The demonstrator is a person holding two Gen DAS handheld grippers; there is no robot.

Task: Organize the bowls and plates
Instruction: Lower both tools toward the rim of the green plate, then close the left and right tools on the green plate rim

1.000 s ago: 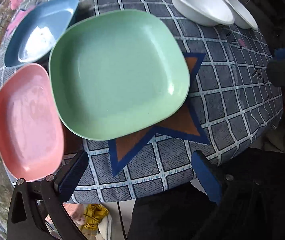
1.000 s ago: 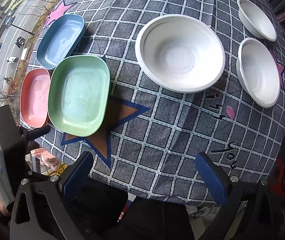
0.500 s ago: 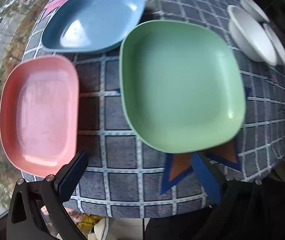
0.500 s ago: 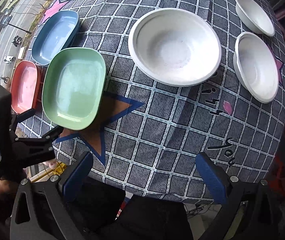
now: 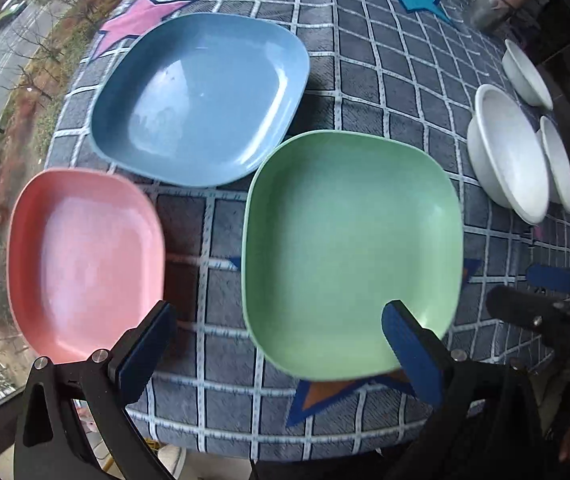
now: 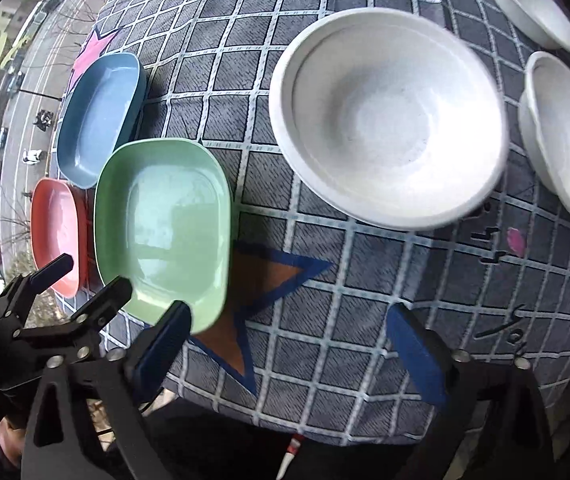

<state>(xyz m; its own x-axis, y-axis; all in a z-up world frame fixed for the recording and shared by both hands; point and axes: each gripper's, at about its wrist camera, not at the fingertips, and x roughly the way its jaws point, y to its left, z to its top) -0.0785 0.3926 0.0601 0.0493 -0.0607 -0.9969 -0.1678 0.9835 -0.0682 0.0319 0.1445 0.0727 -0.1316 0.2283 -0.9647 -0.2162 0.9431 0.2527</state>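
Note:
Three square plates lie on the checked tablecloth: a green plate [image 5: 349,248] [image 6: 165,224], a pink plate [image 5: 81,260] [image 6: 55,232] left of it, and a blue plate [image 5: 201,96] [image 6: 97,116] behind them. A large white bowl [image 6: 389,124] [image 5: 505,152] and two smaller white bowls [image 6: 561,132] [image 6: 533,0] sit to the right. My left gripper [image 5: 277,344] is open and empty, low over the table's near edge, its right finger over the green plate's near rim. My right gripper [image 6: 293,344] is open and empty near the front edge, facing the large bowl.
The tablecloth [image 6: 325,320] has star patches, an orange one beside the green plate. The left gripper also shows in the right wrist view [image 6: 81,280]. A grey container [image 5: 493,8] stands at the far back. The table edge drops off at the near side.
My left gripper has swung left and forward over the plates, bringing all three into view. My right gripper has moved closer to the table and the large bowl.

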